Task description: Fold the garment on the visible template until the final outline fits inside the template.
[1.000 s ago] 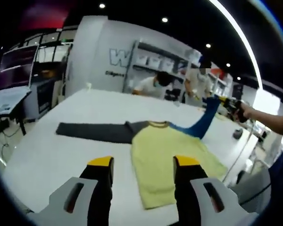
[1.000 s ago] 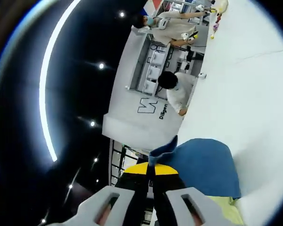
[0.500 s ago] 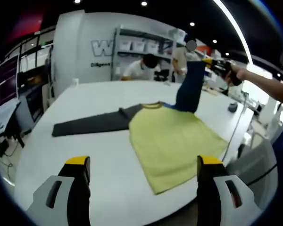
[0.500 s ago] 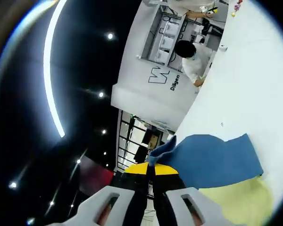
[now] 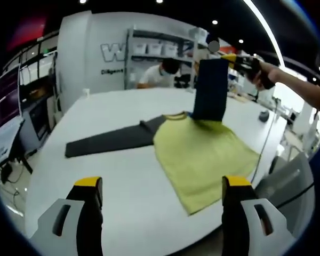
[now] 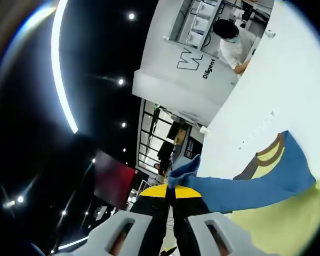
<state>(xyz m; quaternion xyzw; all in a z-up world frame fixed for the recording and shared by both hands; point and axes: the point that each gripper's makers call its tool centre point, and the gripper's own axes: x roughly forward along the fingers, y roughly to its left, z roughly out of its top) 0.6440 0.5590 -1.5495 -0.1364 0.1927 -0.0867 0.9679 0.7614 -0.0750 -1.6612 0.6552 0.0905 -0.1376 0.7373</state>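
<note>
With the yellow-bodied long-sleeved garment [image 5: 202, 154] laid on the white table [image 5: 112, 176], its blue sleeve [image 5: 209, 89] is held clamped above it by the right gripper [image 6: 170, 194], the left gripper [image 5: 157, 186] wide open and empty; a slipped cuff would misplace 1 fold.

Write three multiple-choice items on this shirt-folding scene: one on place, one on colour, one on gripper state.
1. Where does the grey sleeve lie?
A. flat on the white table
B. over the yellow body
C. hanging off the edge

2. What colour is the lifted sleeve?
A. red
B. blue
C. green

3. How is the right gripper?
A. open, empty
B. shut on the blue sleeve
C. resting on the table

Key: 1 A, it stretches flat beside the yellow body. 2 B, it hangs blue above the shirt. 3 B, blue cloth is pinched between the jaws.
</note>
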